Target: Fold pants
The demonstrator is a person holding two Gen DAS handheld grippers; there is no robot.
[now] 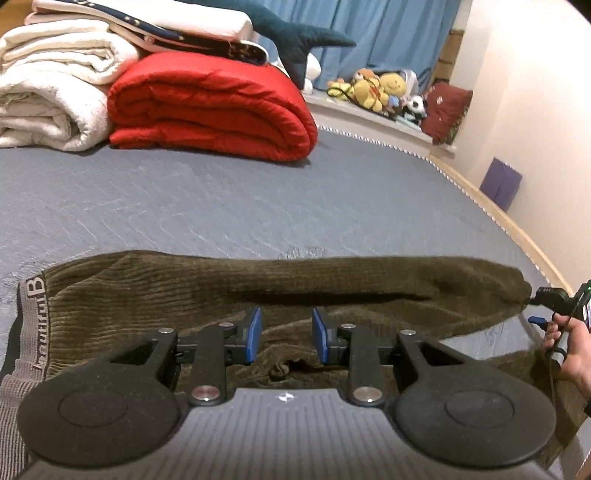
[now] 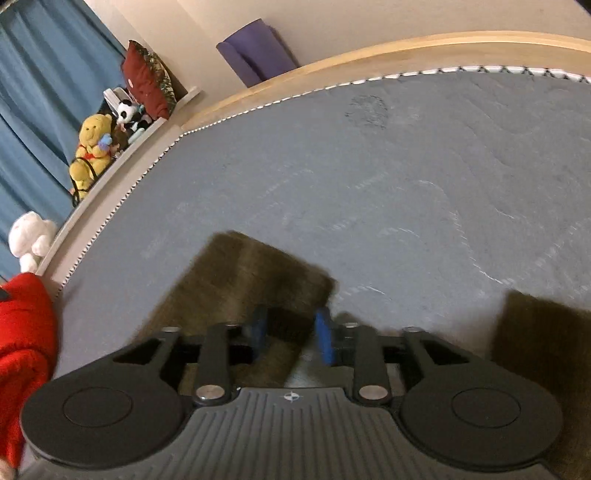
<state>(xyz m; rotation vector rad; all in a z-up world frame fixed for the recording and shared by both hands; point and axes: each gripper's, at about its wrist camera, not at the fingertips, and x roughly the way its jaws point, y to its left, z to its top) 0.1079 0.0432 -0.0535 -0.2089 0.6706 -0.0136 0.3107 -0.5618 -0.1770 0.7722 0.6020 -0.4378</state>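
On a grey-blue bed cover (image 1: 229,206), a pair of olive-brown corduroy pants (image 1: 295,284) lies stretched sideways across the near part of the bed. Its grey elastic waistband (image 1: 35,317), printed with lettering, sits at the left end in the left wrist view, and one leg runs off to the right. The left gripper (image 1: 286,334) hovers low over the middle of the pants, its two blue-padded fingers (image 1: 255,334) spread apart with rumpled cloth showing between them and nothing clamped. At the far right of that view, the person's right hand (image 1: 572,350) holds the other tool by its handle, right at the end of the pant leg. The right wrist view is blurred; the right gripper (image 2: 291,334) has its blue pads separated, a gap plainly open between them, poised above a brown leg end (image 2: 243,273) that lies flat on the cover. A second patch of the same brown cloth (image 2: 546,339) shows at the lower right. Behind the pants, a folded red quilt (image 1: 210,107) and rolled white blankets (image 1: 51,85) are stacked at the bed's far side, and plush toys (image 1: 376,88) line a ledge before blue curtains (image 1: 388,33).
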